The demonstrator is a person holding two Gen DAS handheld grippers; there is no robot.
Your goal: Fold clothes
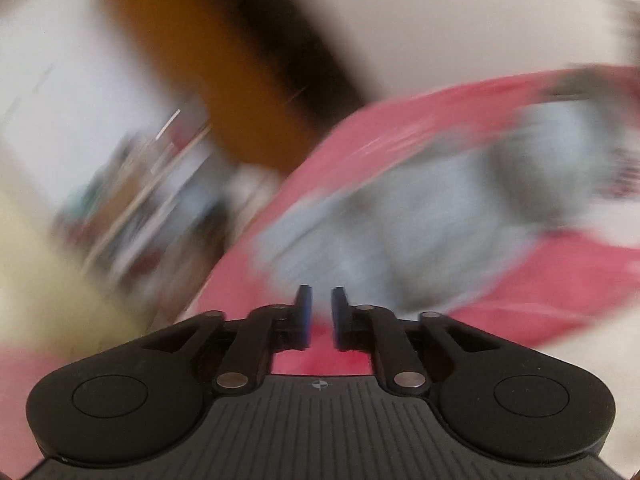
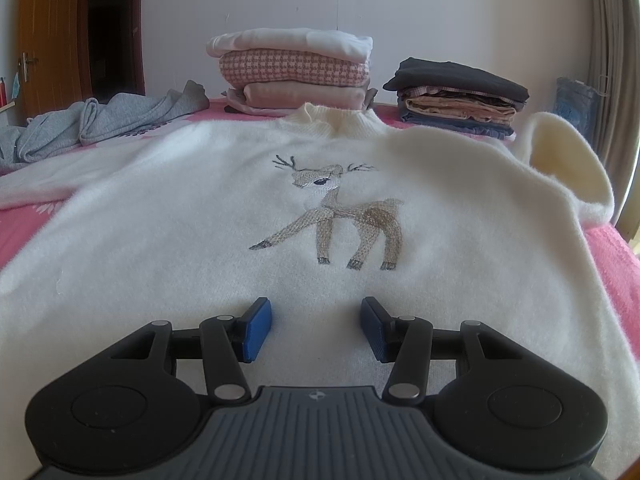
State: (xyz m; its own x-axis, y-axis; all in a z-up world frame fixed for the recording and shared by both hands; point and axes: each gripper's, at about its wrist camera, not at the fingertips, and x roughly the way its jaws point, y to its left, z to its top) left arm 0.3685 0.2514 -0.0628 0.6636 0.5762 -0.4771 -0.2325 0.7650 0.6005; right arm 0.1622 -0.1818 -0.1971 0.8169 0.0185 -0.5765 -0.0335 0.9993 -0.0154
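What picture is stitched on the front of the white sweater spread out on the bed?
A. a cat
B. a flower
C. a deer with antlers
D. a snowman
C: the right wrist view shows a tan deer with dark antlers stitched on the white sweater.

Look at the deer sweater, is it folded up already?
No, the white deer sweater lies spread flat on the pink bed, with only its right-hand sleeve flipped up.
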